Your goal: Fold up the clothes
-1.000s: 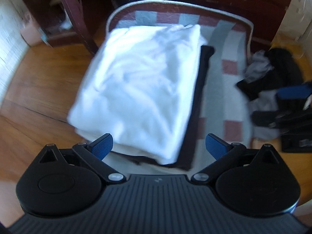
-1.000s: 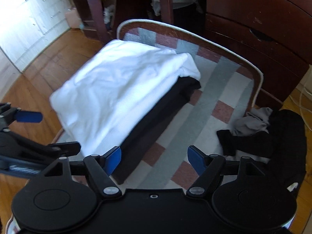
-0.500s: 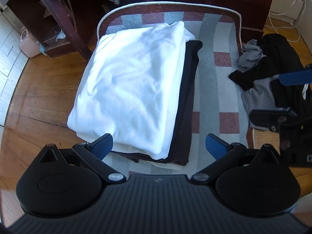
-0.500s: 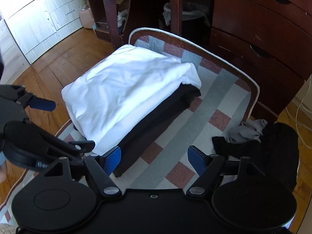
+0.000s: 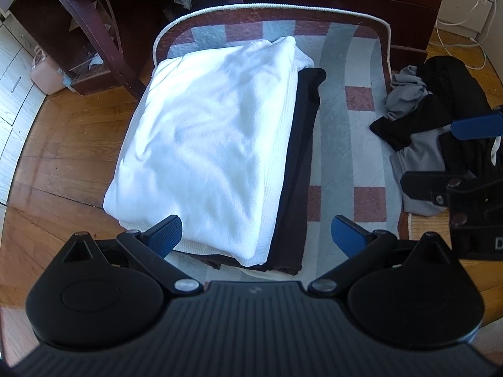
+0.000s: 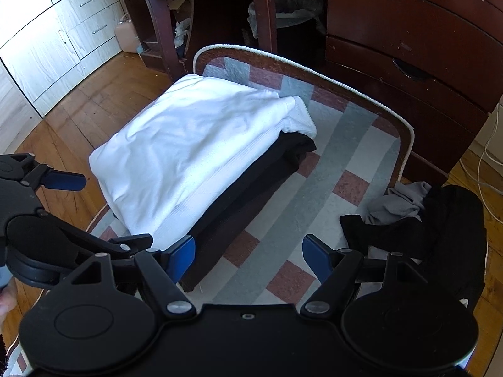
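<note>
White folded garment (image 5: 207, 144) lies just ahead of left gripper (image 5: 256, 235).

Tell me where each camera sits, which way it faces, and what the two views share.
Left wrist: on the left tool, looking down over the white folded garment; the right tool shows at the right edge.
Right wrist: on the right tool, facing the rug; the left tool shows at left.
Shared: white garment, dark folded clothes, unfolded pile.
</note>
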The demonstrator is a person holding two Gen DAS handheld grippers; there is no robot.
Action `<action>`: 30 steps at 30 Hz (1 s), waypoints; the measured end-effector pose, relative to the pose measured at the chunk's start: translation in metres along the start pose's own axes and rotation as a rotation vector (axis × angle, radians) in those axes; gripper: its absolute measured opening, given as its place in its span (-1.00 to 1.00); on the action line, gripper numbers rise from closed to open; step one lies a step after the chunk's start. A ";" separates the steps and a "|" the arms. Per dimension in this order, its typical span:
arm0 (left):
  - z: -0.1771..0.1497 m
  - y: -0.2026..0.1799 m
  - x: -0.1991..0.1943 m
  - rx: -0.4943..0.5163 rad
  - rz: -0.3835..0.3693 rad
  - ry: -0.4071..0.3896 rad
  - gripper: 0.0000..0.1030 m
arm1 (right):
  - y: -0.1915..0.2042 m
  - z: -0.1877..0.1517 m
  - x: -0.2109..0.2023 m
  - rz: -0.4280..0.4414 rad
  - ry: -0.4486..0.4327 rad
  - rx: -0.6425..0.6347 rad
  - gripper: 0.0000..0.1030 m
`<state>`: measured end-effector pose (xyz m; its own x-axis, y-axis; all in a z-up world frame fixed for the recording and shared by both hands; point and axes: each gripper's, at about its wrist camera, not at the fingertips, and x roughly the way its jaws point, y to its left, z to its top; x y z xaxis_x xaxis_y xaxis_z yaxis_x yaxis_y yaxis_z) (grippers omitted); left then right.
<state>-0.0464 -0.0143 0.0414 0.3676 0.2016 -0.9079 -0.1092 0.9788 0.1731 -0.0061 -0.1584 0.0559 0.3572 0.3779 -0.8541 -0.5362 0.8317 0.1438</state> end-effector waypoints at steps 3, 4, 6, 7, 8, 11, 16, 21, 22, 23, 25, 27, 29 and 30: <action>0.000 -0.002 0.001 0.004 0.003 -0.001 1.00 | -0.002 0.000 0.002 -0.001 0.003 0.004 0.55; 0.000 -0.003 0.002 0.006 0.004 -0.001 1.00 | -0.003 0.000 0.003 -0.002 0.004 0.004 0.55; 0.001 -0.004 0.003 0.009 0.006 -0.001 1.00 | -0.004 0.000 0.004 -0.003 0.006 0.005 0.55; 0.001 -0.005 0.003 0.010 0.007 -0.002 1.00 | -0.004 0.001 0.004 -0.004 0.005 0.006 0.55; 0.001 -0.006 0.004 0.011 0.008 -0.002 1.00 | -0.004 0.001 0.004 -0.004 0.004 0.008 0.55; 0.001 -0.006 0.004 0.014 0.014 -0.006 1.00 | -0.005 0.001 0.003 -0.007 0.000 0.012 0.55; 0.000 -0.008 0.001 0.030 0.036 -0.018 1.00 | -0.005 0.001 0.004 -0.004 0.000 0.012 0.55; -0.001 -0.007 0.001 0.024 0.038 -0.021 1.00 | -0.004 0.002 0.005 0.000 0.002 0.010 0.55; -0.001 -0.007 0.001 0.021 0.035 -0.021 1.00 | -0.004 0.002 0.005 0.000 0.002 0.013 0.55; -0.002 -0.006 0.001 0.020 0.029 -0.023 1.00 | -0.005 0.001 0.005 0.002 -0.001 0.019 0.55; -0.004 -0.007 0.001 0.018 0.001 -0.027 1.00 | -0.006 0.000 0.005 0.011 0.000 0.034 0.55; -0.006 -0.008 0.002 0.009 -0.024 -0.027 1.00 | -0.007 -0.001 0.006 0.017 0.005 0.038 0.55; -0.008 -0.009 0.003 0.004 -0.033 -0.028 1.00 | -0.008 -0.001 0.006 0.014 0.007 0.036 0.55; -0.008 -0.010 0.004 0.003 -0.032 -0.027 1.00 | -0.008 -0.001 0.006 0.013 0.008 0.036 0.55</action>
<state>-0.0511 -0.0237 0.0332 0.3955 0.1712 -0.9024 -0.0943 0.9848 0.1456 -0.0004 -0.1629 0.0488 0.3445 0.3858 -0.8559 -0.5126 0.8411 0.1728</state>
